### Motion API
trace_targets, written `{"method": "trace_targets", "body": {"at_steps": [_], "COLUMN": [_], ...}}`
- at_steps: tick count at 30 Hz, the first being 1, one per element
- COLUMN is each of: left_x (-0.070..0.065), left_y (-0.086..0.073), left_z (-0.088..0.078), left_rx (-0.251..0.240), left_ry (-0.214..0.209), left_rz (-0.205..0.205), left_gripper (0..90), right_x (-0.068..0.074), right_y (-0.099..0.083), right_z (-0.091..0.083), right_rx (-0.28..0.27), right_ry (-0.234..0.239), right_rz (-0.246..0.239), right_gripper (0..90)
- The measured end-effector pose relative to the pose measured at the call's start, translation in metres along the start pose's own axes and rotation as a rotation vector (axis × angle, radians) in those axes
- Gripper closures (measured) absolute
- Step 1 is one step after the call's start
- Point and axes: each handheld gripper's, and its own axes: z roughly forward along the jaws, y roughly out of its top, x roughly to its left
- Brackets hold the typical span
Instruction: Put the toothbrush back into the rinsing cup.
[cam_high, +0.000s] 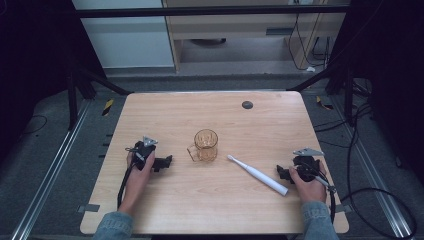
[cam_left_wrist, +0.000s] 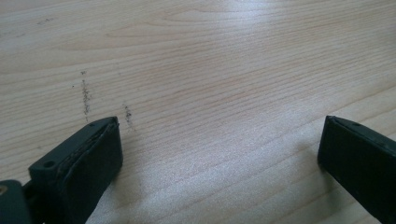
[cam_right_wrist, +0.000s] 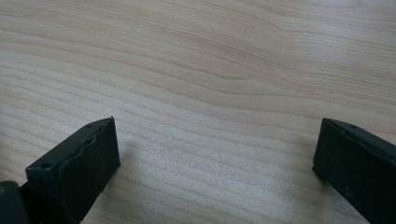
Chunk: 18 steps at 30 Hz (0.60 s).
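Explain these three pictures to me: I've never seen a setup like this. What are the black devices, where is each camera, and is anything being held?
A person sits at a wooden table, holding a hand-operated two-jaw gripper in each hand: the left gripper and the right gripper. One picture looks down from above. The other two come from cameras riding on the grippers, looking along their black jaws at bare wood. Between the hands stand a clear amber mug and a white electric toothbrush. Both grippers are open and hold nothing.

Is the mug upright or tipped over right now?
Upright: the mug stands on its base on the table, round rim facing up, handle to its left.
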Motion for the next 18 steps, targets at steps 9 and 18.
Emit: {"method": "trace_targets", "body": {"at_steps": [9,18], "left_x": [0.0,0.0], "left_y": [0.0,0.0], "left_z": [0.0,0.0], "left_rx": [0.0,0.001], "left_ry": [0.0,0.0], "left_rz": [0.0,0.001], "left_gripper": [0.0,0.0], "right_x": [0.001,0.013], "right_y": [0.0,0.012], "right_z": [-0.001,-0.032], "right_rx": [-0.005,-0.082], "right_ry": [0.003,0.011], "right_rz": [-0.003,-0.08], "right_gripper": [5.1,12.8]}}
